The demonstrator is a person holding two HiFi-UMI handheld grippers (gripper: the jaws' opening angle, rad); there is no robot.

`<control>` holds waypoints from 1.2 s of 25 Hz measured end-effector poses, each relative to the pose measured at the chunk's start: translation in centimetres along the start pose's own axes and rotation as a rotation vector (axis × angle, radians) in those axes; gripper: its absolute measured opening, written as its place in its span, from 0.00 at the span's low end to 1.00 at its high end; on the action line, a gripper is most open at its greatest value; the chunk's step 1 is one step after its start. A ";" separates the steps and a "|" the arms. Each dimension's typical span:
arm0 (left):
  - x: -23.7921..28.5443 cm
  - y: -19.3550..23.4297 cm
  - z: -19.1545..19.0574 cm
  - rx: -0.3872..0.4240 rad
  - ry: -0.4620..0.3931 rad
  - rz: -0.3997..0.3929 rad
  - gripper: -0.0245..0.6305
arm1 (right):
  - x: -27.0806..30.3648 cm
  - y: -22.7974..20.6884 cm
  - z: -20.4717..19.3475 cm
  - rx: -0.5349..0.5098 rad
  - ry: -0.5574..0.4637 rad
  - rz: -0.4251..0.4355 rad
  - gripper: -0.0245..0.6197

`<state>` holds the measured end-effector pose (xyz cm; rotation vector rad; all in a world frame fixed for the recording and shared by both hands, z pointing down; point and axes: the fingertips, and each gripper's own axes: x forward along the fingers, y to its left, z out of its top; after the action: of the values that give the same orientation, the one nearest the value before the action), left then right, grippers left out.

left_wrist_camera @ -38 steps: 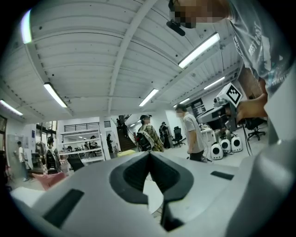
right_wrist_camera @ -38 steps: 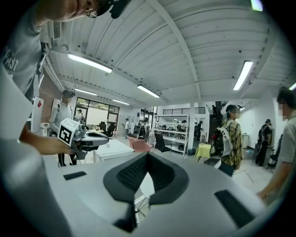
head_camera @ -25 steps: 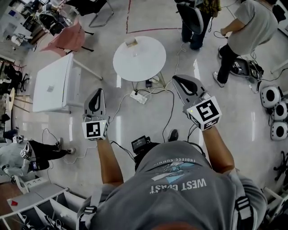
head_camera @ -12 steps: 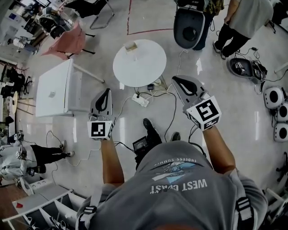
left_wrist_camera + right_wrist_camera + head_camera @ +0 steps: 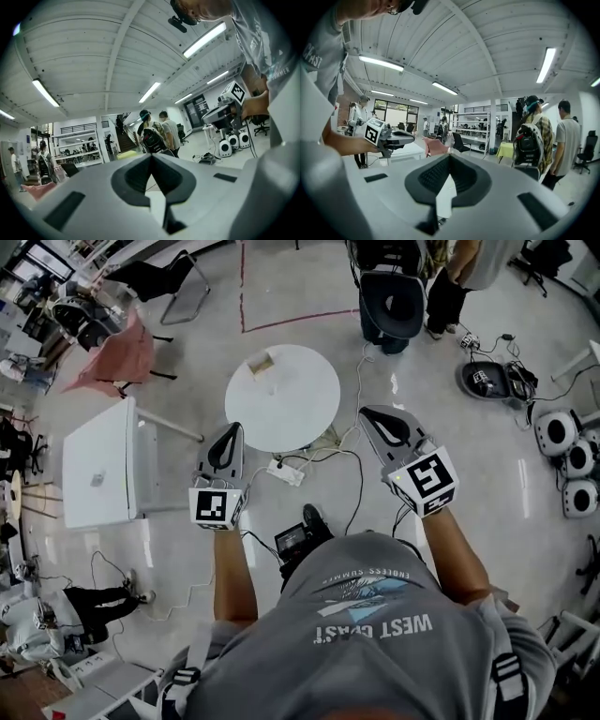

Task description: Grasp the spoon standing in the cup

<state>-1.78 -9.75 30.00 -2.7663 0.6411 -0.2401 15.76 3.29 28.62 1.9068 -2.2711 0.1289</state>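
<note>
Spoon: I cannot pick it out in any view, nor the cup. The only candidate is a small tan object [image 5: 261,365] on the far-left part of the round white bench [image 5: 300,409]; it is too small to identify.

Left tool [image 5: 230,429]: held above the floor, tip just short of the round bench's near edge. In the left gripper view its jaws meet at the tips with nothing between them.

Right tool [image 5: 367,414]: level with the left one, just off the round bench's right edge. In the right gripper view its jaws are closed tip to tip and empty.

Both tools are well apart from the tan object.

Rectangular white bench [image 5: 98,465]: to the left of the round one, apart from it.

Power strip [image 5: 285,472]: on the floor by the round bench's foot, cables running from it.

Pink-draped chair [image 5: 117,352]: beyond the rectangular bench.

Black chair [image 5: 394,301]: beyond the round bench, with a standing person [image 5: 448,287] just beside it.

White rounded units [image 5: 553,432]: grouped on the floor at far right.

Red tape line [image 5: 281,320]: on the floor past the round bench.
</note>
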 end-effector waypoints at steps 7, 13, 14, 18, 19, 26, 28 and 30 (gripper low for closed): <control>2.8 3.5 -2.1 -0.015 -0.020 -0.076 0.04 | 4.9 0.5 0.2 -0.001 0.026 -0.039 0.04; 3.4 5.5 -3.6 -0.036 -0.047 -0.103 0.04 | 7.7 1.4 -0.2 -0.013 0.055 -0.057 0.04; 3.5 5.8 -3.8 -0.042 -0.052 -0.106 0.04 | 8.1 1.5 -0.1 -0.014 0.053 -0.060 0.04; 4.0 6.7 -4.4 -0.060 -0.063 -0.109 0.04 | 9.8 1.7 0.1 -0.017 0.063 -0.055 0.04; 4.0 6.8 -4.5 -0.065 -0.065 -0.107 0.04 | 10.1 1.8 0.1 -0.019 0.067 -0.049 0.04; 4.4 7.0 -6.2 -0.096 -0.039 -0.084 0.04 | 12.1 1.2 -0.2 -0.020 0.068 -0.009 0.04; 4.8 6.8 -6.2 -0.100 -0.019 -0.082 0.04 | 12.4 0.6 0.0 -0.014 0.066 0.008 0.04; 5.5 6.9 -5.9 -0.098 -0.002 -0.073 0.04 | 13.0 -0.3 0.2 -0.006 0.062 0.027 0.04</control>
<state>-0.97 -19.59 33.89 -2.8870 0.5665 -0.2267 13.93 -9.35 30.84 1.8439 -2.2544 0.1819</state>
